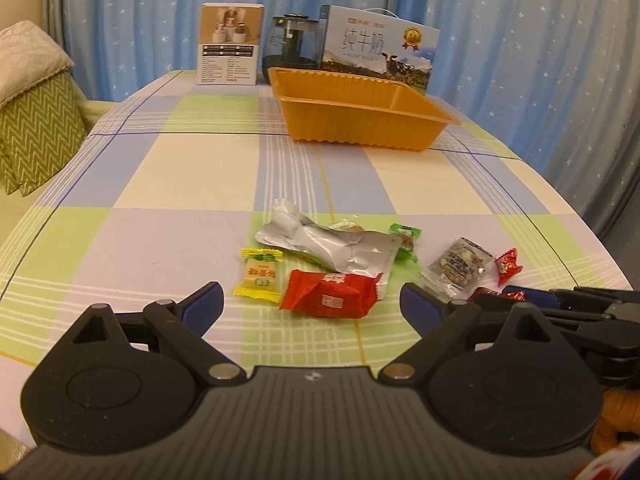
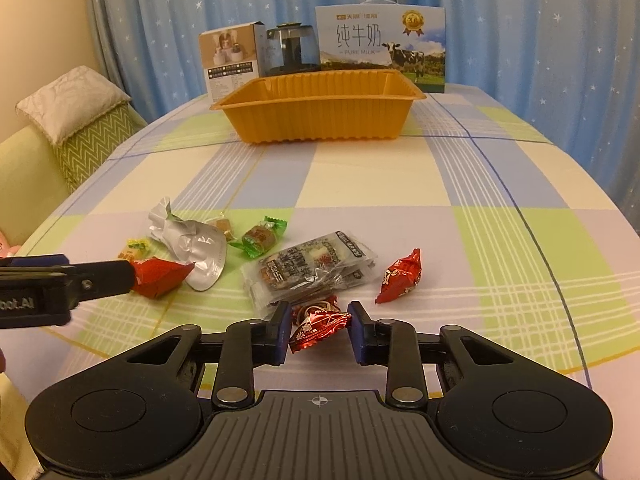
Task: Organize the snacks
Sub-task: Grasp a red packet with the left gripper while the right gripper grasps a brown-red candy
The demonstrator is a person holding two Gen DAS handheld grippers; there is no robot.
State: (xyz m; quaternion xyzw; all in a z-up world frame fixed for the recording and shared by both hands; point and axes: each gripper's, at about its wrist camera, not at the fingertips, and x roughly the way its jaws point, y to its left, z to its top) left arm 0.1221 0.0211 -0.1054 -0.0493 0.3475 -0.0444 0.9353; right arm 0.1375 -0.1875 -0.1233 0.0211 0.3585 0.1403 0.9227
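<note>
Snacks lie scattered on the checked tablecloth. My left gripper (image 1: 312,294) stands open, its fingers on either side of a red packet (image 1: 332,296), not touching it. Around that packet lie a yellow candy (image 1: 258,276), a silver pouch (image 1: 336,246) and a green candy (image 1: 406,240). My right gripper (image 2: 320,326) is shut on a small red foil candy (image 2: 316,330), a pad against each end. Just beyond it lie clear packets of dark snacks (image 2: 312,268) and another red foil candy (image 2: 400,278). The orange tray (image 2: 320,120) stands empty at the far end.
Behind the tray stand a milk carton box (image 2: 380,46), a glass kettle (image 2: 292,48) and a small product box (image 2: 230,60). Blue star curtains hang behind. A sofa with green cushions (image 2: 84,136) sits left of the table. A left gripper finger (image 2: 100,276) reaches in beside the red packet (image 2: 160,276).
</note>
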